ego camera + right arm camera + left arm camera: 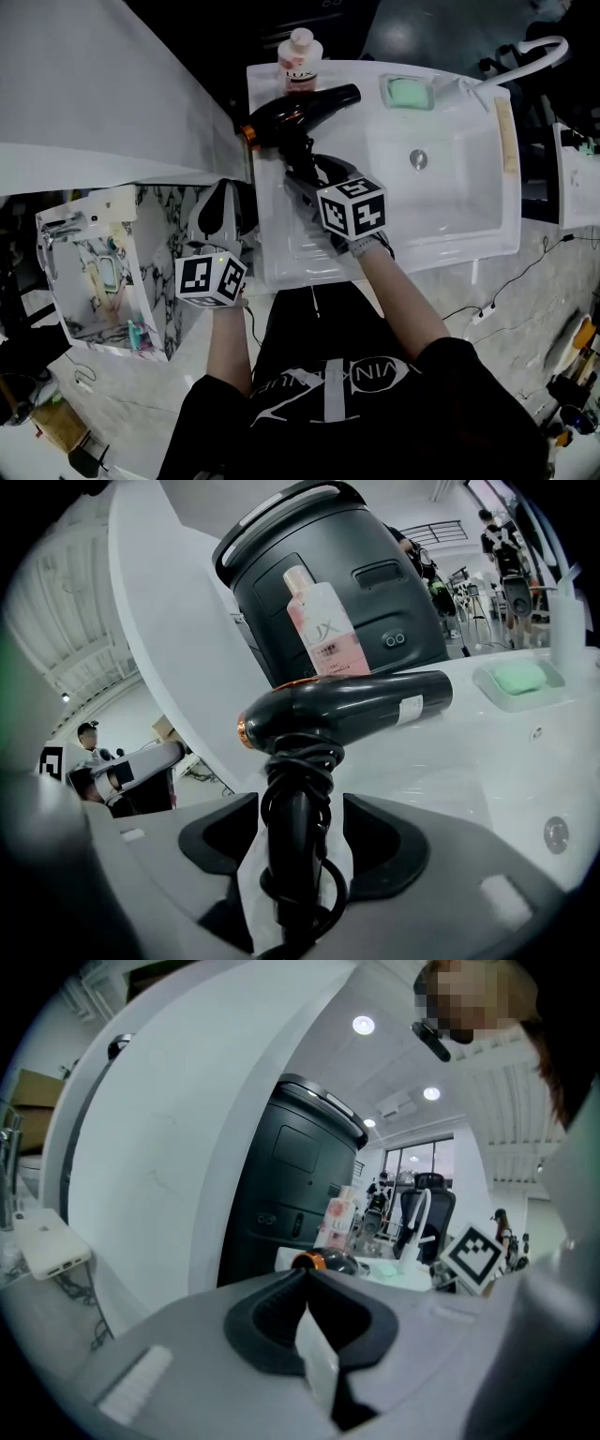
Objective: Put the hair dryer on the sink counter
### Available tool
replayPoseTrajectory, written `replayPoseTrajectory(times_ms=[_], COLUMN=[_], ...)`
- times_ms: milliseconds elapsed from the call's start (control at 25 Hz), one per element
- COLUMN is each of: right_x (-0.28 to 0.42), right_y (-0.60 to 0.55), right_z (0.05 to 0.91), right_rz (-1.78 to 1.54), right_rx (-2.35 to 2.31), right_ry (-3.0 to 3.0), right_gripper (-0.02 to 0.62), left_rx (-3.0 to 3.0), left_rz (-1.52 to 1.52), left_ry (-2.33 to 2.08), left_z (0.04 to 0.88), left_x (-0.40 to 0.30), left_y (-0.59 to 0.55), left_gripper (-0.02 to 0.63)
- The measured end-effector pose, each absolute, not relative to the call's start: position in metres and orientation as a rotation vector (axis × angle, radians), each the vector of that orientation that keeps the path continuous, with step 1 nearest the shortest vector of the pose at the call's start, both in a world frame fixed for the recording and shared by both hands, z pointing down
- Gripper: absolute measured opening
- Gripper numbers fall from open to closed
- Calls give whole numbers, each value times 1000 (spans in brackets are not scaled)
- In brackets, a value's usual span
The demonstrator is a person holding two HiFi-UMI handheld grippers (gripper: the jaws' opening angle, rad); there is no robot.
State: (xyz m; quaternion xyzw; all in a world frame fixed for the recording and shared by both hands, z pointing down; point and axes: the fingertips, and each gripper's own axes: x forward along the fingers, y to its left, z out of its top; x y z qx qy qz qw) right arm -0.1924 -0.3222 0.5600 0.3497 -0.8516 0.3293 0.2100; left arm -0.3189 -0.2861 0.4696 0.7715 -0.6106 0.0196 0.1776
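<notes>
**Two grippers at the sink; dryer lying on the counter**

Around: one pink bottle stands at the back edge of the sink counter, just behind the hair dryer; a green soap sits in its dish to the right, near the barrel's mouth; basin and faucet further right; a dark grey cabinet rises behind the bottle; a white curved wall closes off the left side; a mirror lies low on the left.

Hair dryer: flat on the counter's left part, copper-ringed rear at the left edge, handle toward the person, cord wound round the handle.

Right gripper: forearm stretched forward over the counter, tilted down; jaws stand wide apart either side of the handle (which lies between them, the dryer's weight on the counter).

Left gripper: held off the counter's left edge, beside the wall, roughly level; jaws together, nothing in them.
</notes>
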Motion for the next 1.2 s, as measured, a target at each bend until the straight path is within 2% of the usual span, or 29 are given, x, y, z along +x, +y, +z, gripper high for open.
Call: replayPoseTrajectory(times_ms=[240,320,760,1200], right_x=[-180,-176,-147,-133], right_y=[-317,-316,-324,-328], right_z=[543,536,489,436], right_rz=[901,887,785,647], right_rx=[995,1007,1174,1230], right_ry=[-2399,-2411,-2470,-2580], right_gripper=[288,270,4,2], left_rx=[2203,2210,2241,2277], left_rz=[49,40,19,-15], left_ry=[-1724,-1728,-1759,-1806], left_z=[460,455,427,395], left_x=[-310,-309,-309,-312], left_y=[-281,-281,-280,-279], left_gripper=[0,0,0,0])
